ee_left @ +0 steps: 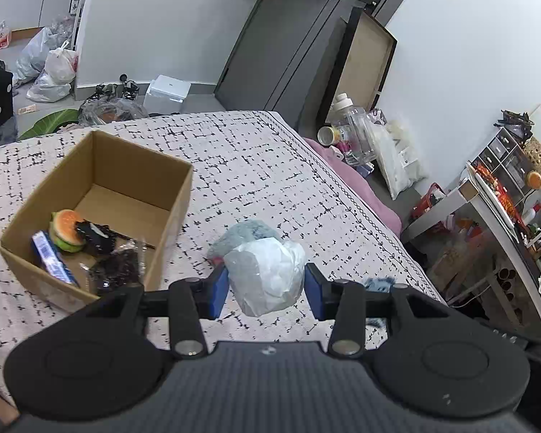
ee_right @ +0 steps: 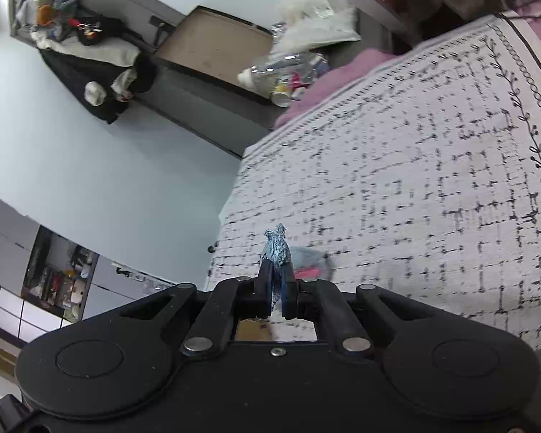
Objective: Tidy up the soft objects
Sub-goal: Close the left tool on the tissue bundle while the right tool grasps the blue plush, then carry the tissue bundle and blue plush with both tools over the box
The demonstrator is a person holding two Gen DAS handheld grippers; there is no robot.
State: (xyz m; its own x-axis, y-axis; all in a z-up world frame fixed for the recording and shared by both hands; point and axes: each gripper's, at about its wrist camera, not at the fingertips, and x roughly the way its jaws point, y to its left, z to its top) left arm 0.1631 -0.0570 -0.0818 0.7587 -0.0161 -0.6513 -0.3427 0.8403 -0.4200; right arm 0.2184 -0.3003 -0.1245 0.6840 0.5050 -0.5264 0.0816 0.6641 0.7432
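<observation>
Left gripper [ee_left: 267, 290]: part-open, clamped on white plastic bag [ee_left: 267, 278] above bed [ee_left: 256, 166].
Right gripper [ee_right: 277, 285]: closed, pinching blue knit fabric [ee_right: 277, 249].

door [ee_left: 270, 36] grey, shut | plastic bags [ee_left: 50, 65] on floor | white box [ee_left: 167, 93] by wall | shelf [ee_left: 515, 166] cluttered
</observation>
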